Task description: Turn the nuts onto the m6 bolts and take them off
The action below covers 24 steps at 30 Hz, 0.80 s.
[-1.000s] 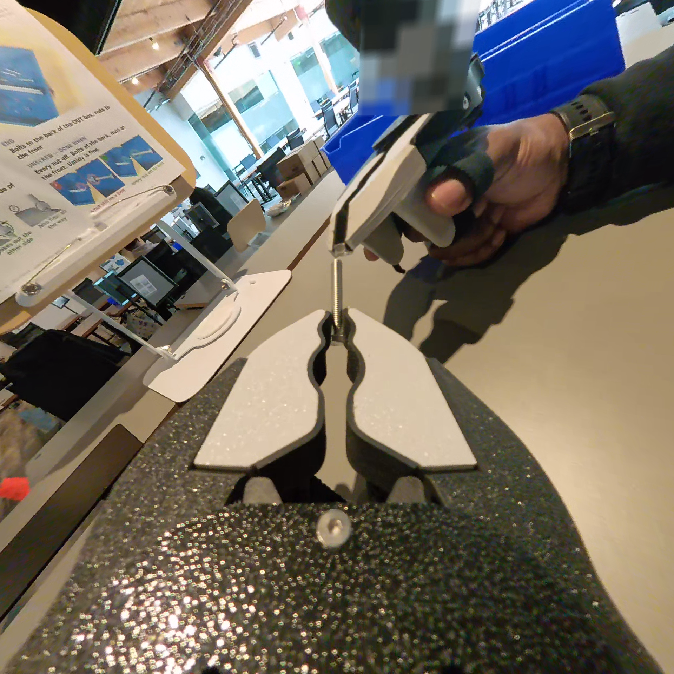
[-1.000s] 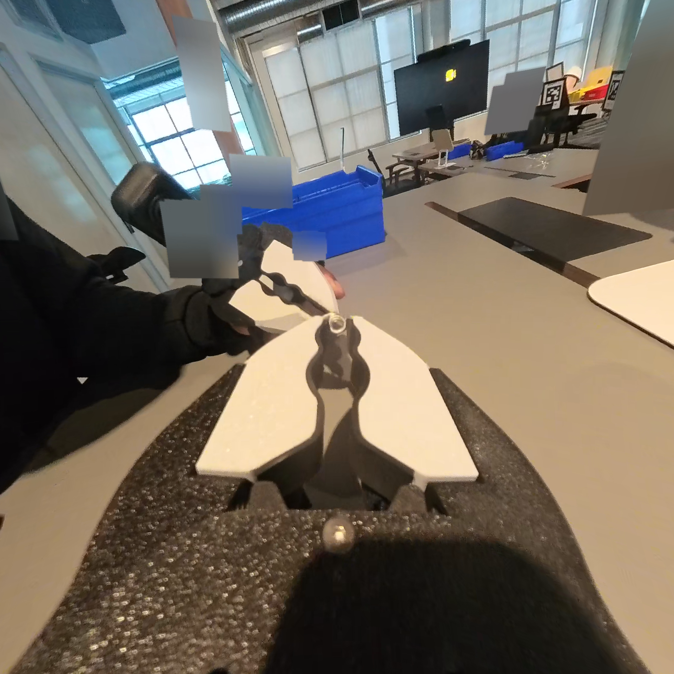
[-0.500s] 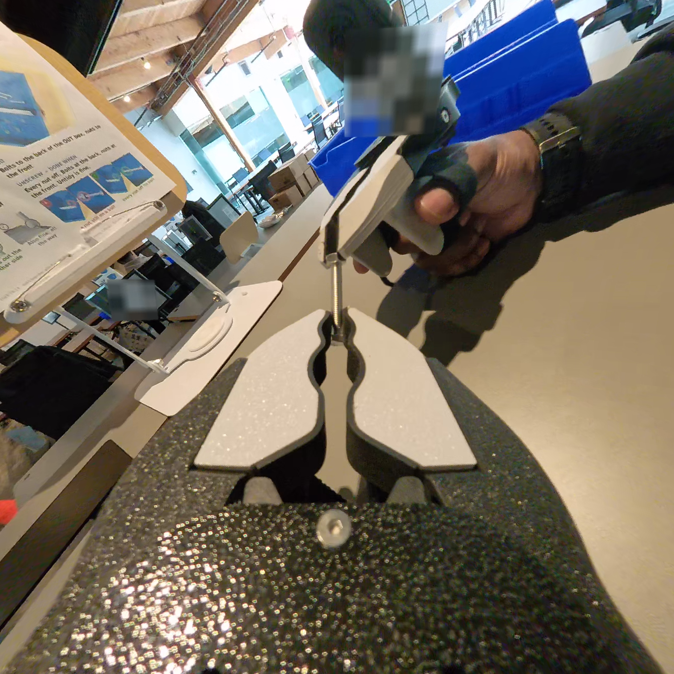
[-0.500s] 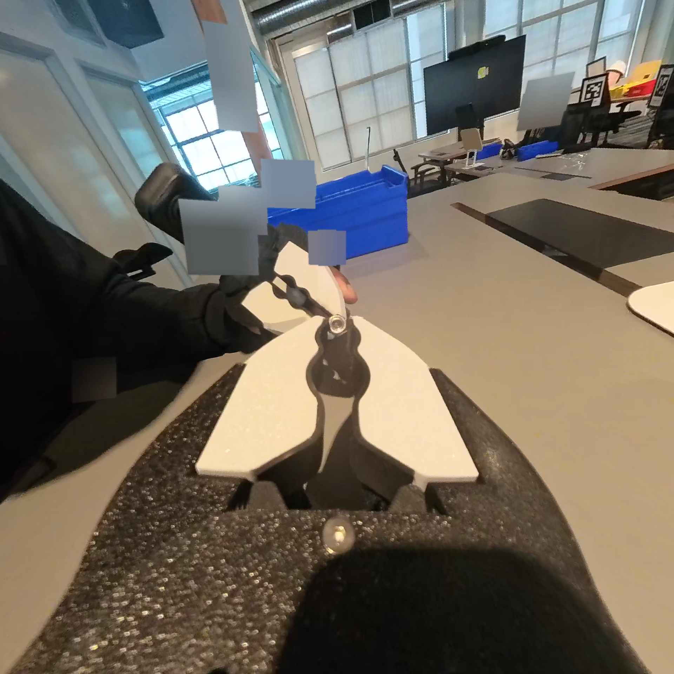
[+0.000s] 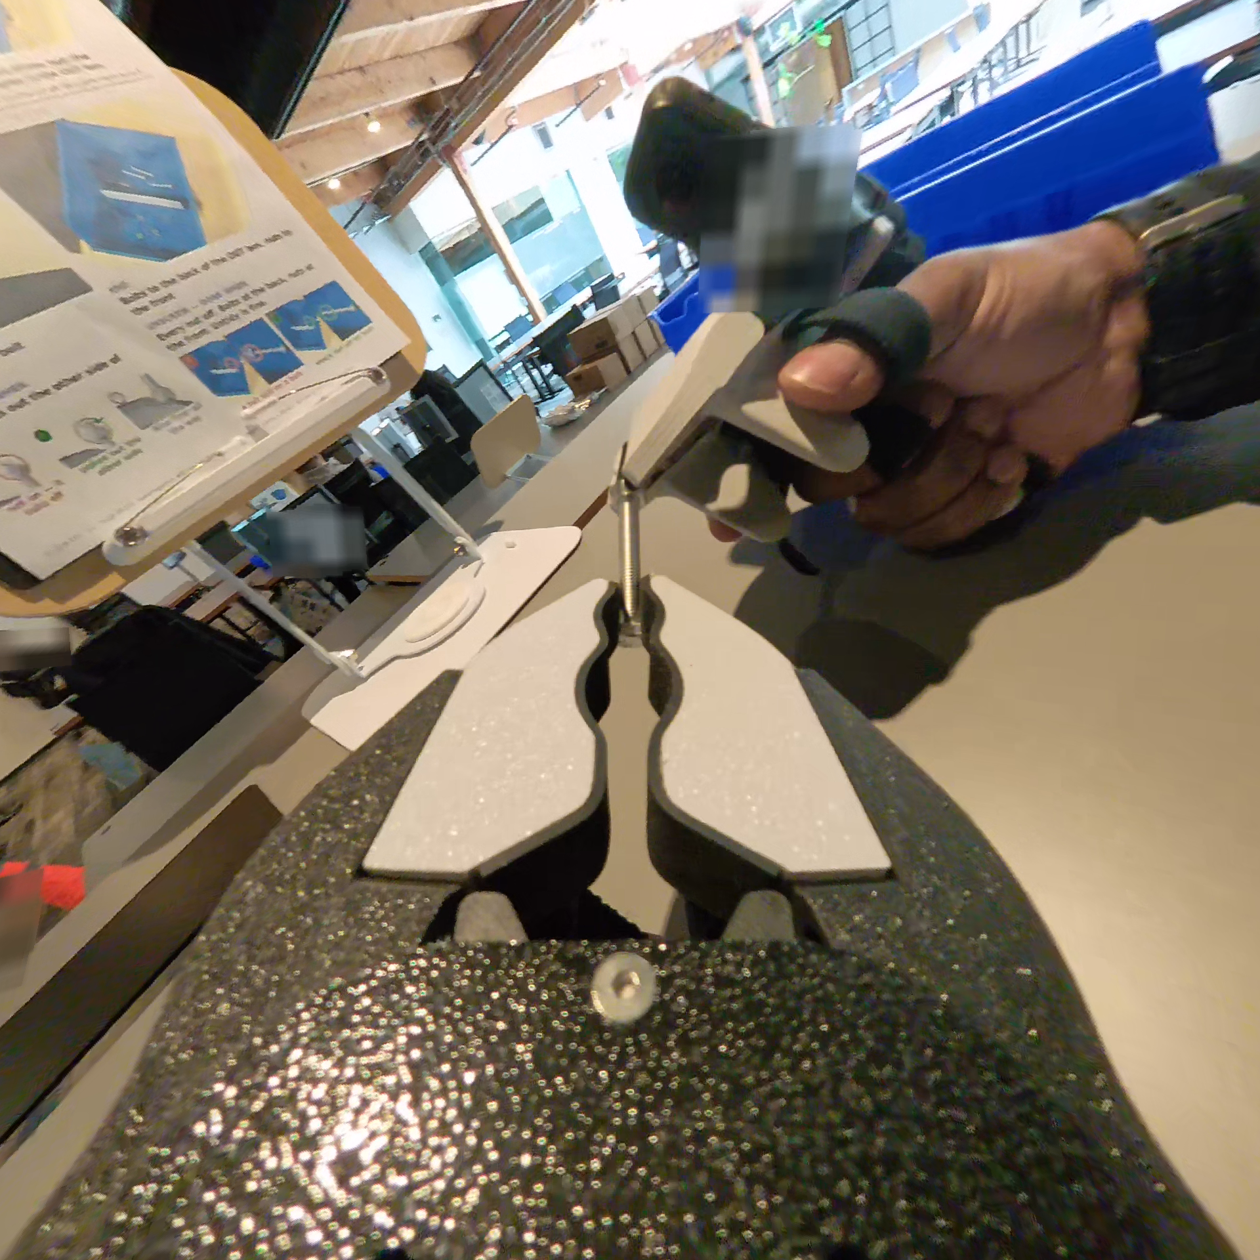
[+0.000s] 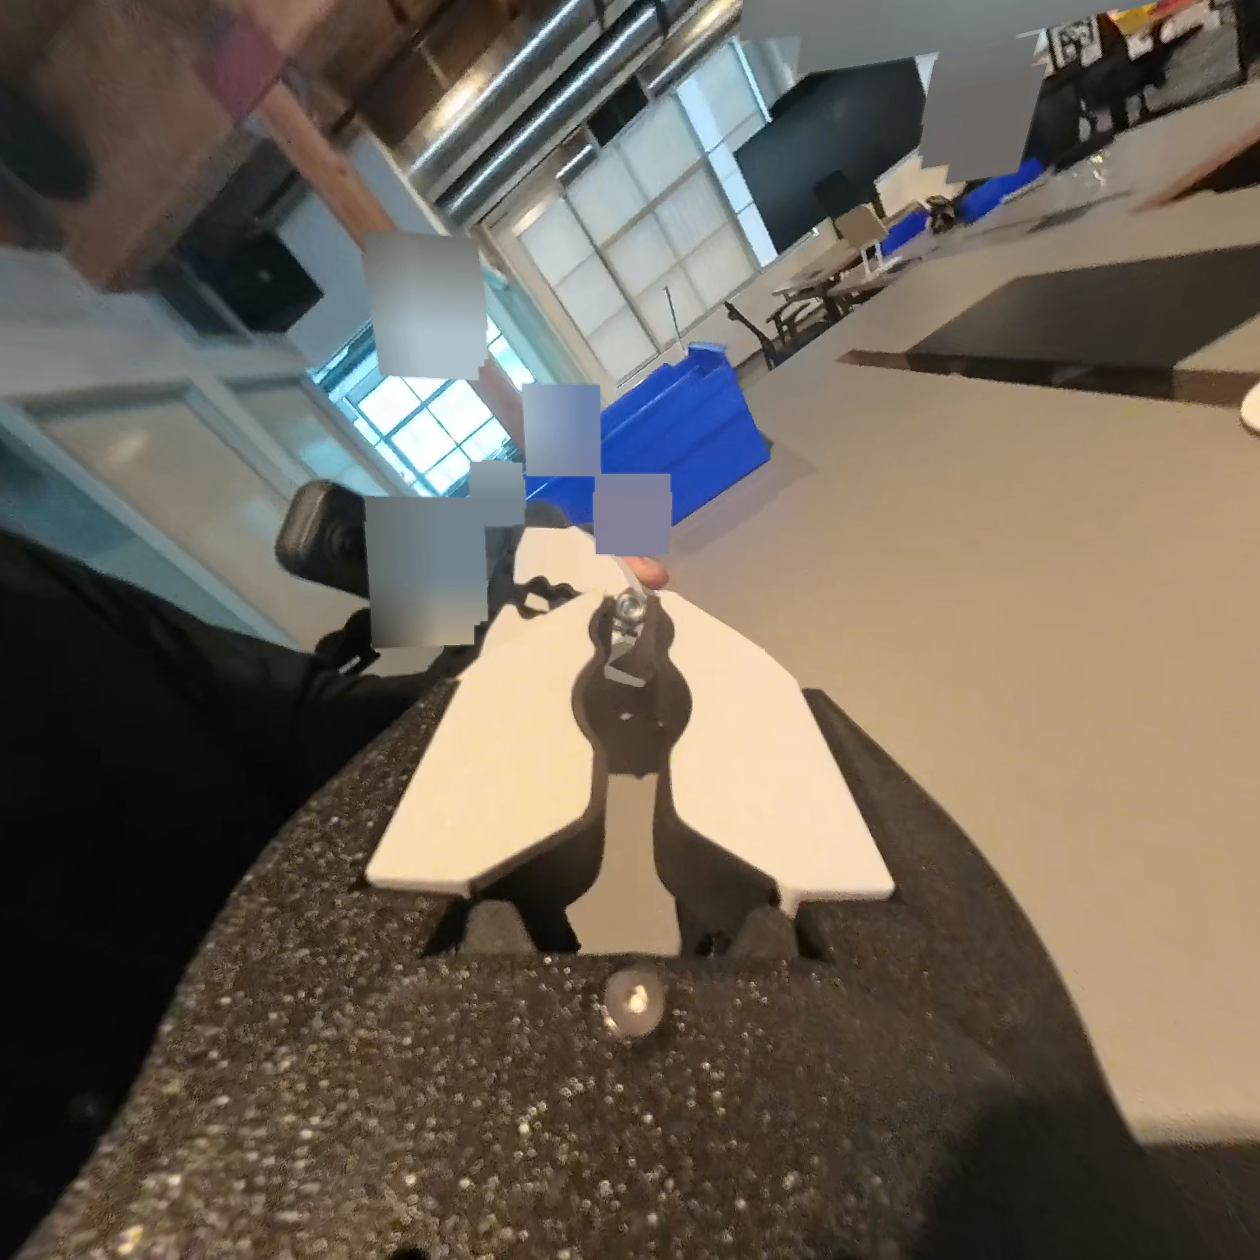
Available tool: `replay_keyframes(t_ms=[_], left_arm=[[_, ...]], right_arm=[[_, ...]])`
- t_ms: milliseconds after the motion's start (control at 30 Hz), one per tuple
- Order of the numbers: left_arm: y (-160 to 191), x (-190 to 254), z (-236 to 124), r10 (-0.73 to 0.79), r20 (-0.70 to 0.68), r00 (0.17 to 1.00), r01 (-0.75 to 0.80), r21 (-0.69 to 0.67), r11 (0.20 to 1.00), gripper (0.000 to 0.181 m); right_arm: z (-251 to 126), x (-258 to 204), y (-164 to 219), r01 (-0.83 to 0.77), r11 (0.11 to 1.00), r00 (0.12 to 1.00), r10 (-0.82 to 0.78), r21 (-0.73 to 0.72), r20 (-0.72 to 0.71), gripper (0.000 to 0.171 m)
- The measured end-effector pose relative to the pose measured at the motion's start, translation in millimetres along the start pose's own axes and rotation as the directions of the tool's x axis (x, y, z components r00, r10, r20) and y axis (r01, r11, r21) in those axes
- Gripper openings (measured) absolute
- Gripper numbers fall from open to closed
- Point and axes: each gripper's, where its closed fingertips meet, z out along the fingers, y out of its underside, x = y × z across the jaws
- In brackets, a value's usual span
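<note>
My left gripper (image 5: 631,603) is shut on the lower end of a steel M6 bolt (image 5: 628,545), which stands nearly upright above the grey table (image 5: 1063,784). My right gripper (image 5: 624,481), held by a hand, pinches the bolt's top end from the right. In the right wrist view my right gripper (image 6: 631,613) is shut on a hex nut (image 6: 631,605) with the bolt's tip showing through its hole. The left gripper's fingers (image 6: 556,562) show just behind it. The bolt's head is hidden between the left jaws.
A blue bin (image 6: 682,426) stands on the table behind both grippers and also shows in the left wrist view (image 5: 1023,177). An instruction sheet on a tilted board (image 5: 170,307) with a white base (image 5: 477,600) stands to the left. A dark mat (image 6: 1063,320) lies far right.
My right gripper has twisted about the bolt's axis with the nut in it, so its view has rolled. The bolt now leans slightly. My left gripper has kept its hold.
</note>
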Motion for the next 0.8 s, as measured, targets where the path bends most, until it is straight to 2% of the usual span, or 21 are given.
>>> replay_keyframes(t_ms=[33,167,367,567,800], left_arm=[[1,-2,1,0.009,0.018,1.0,-0.009,-0.007,1.0,0.005],[4,-6,4,0.058,0.077,0.995,-0.054,-0.051,0.997,0.005],[12,-8,6,0.178,0.122,0.976,-0.161,-0.135,0.978,0.005],[13,-8,7,0.271,0.146,0.951,-0.243,-0.186,0.952,0.005],[11,-10,7,0.236,0.159,0.959,-0.21,-0.162,0.964,0.005]], right_arm=[[1,2,-1,-0.035,0.999,0.999,0.035,0.003,-0.012,0.01],[2,10,-3,-0.188,0.981,0.981,0.19,0.042,-0.048,0.01],[2,20,1,-0.405,0.907,0.91,0.412,0.119,-0.047,0.01],[1,24,2,-0.478,0.866,0.865,0.493,0.149,-0.09,0.01],[1,23,0,-0.505,0.848,0.849,0.522,0.16,-0.086,0.01]])
